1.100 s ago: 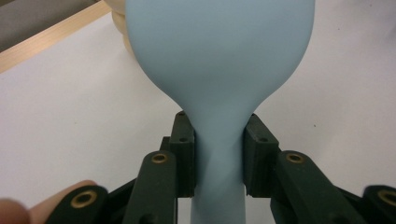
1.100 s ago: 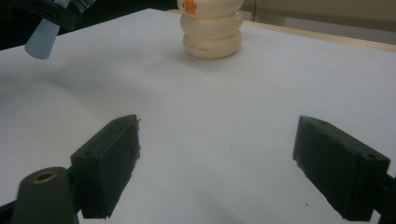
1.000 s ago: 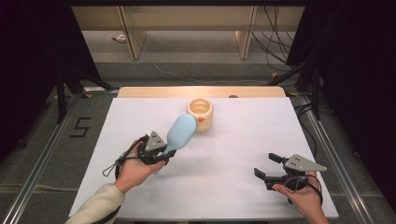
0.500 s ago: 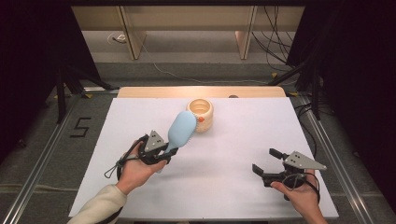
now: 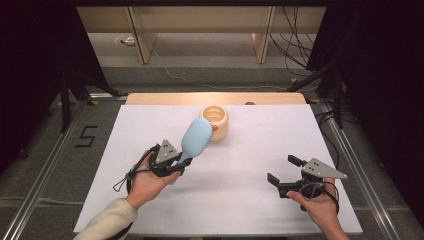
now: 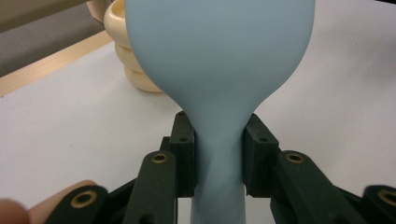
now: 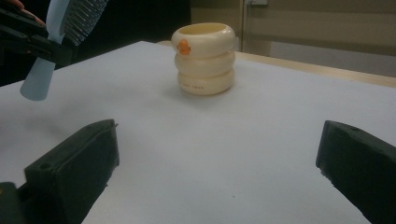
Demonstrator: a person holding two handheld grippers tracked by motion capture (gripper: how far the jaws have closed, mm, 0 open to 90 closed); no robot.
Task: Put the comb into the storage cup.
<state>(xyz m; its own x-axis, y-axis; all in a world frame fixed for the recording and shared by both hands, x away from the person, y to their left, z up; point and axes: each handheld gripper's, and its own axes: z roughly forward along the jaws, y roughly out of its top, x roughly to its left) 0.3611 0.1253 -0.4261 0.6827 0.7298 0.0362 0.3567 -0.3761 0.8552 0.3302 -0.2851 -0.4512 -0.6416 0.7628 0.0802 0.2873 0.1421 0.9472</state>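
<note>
Clamping the narrow neck of a pale blue hairbrush (image 5: pixel 196 139) in our left gripper (image 5: pixel 176 161), we are holding it off the white table (image 5: pixel 250 165), its head reaching toward a cream ringed cup (image 5: pixel 215 122) standing far of centre. Our right gripper (image 5: pixel 285 172) is hovering at the near right, jaws spread wide. Beyond the table's wooden far edge (image 5: pixel 165 98), cables (image 5: pixel 295 45) are trailing across a grey floor (image 5: pixel 200 55).

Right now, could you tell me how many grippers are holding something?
1. The left gripper, at the table's left, is clamped on the brush handle; the right gripper, at the right, is open and holds nothing.
</note>
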